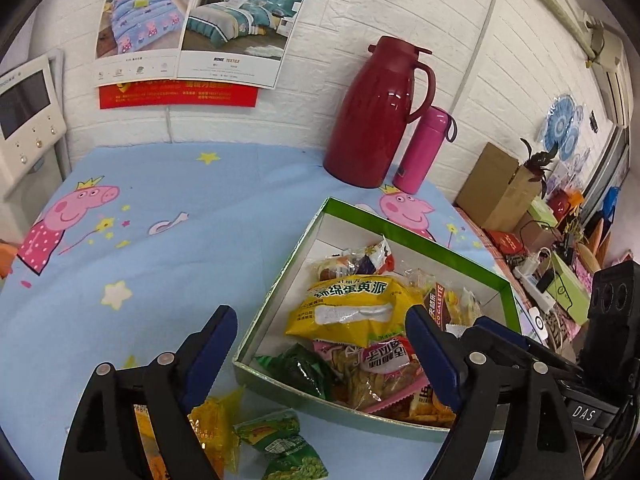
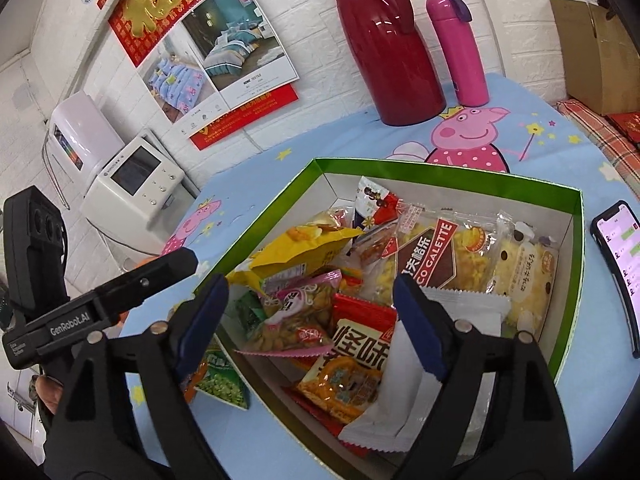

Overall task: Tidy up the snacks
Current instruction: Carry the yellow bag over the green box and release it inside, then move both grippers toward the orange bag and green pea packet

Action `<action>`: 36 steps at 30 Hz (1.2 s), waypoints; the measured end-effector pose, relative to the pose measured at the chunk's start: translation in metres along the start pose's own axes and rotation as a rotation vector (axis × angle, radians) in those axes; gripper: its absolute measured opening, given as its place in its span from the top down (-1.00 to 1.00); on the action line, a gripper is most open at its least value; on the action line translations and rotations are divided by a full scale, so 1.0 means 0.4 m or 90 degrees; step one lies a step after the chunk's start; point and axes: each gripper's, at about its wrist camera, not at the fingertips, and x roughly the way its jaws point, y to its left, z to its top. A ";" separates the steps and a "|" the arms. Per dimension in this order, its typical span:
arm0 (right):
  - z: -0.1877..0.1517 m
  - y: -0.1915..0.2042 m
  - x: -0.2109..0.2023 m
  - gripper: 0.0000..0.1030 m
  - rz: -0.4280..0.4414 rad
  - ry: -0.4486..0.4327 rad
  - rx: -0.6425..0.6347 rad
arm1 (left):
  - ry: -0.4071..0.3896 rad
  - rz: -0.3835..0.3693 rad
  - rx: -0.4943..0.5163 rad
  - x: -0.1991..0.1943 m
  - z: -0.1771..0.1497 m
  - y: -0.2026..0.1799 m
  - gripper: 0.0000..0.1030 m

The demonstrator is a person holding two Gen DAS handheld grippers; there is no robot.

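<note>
Two grippers are observed above a table covered by a blue cartoon-print cloth (image 1: 168,184). The left gripper (image 1: 320,344) is seen with its jaws spread wide and nothing between them; it is positioned over the near left corner of a green-rimmed box (image 1: 404,224). The right gripper (image 2: 308,308) is likewise released, jaws apart and empty, and is held over the near part of the same box (image 2: 444,170).

Numerous snack packets are found inside the box. A large yellow bag (image 1: 352,308) is lying on top at the centre, a pink-edged packet of fried snacks (image 2: 296,320) is placed at the near side, and a brown-labelled galette pack (image 2: 430,256) is set toward the right. A white wrapper (image 2: 400,392) is lying at the near edge, partly behind the right gripper's right finger (image 2: 416,328).

Outside the box, on the cloth just beside its near left wall, a green pea packet (image 1: 286,446) and a yellow-orange packet (image 1: 218,432) are noted, touching each other.

At the far side, a dark red jug (image 1: 376,112) and a pink flask (image 1: 424,148) are standing upright, side by side, against the white brick wall. A lit phone (image 2: 620,264) is lying on the cloth right of the box.
</note>
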 end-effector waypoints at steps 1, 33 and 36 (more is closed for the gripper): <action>-0.003 0.007 -0.007 -0.65 -0.001 -0.002 -0.004 | -0.001 -0.001 0.001 -0.008 -0.003 -0.003 -0.71; -0.269 0.203 -0.118 -0.98 0.083 0.026 -0.138 | 0.002 0.116 -0.034 -0.284 -0.297 0.148 -0.72; -0.292 0.222 -0.081 -0.98 0.071 0.046 -0.154 | 0.021 0.132 -0.058 -0.279 -0.328 0.202 -0.72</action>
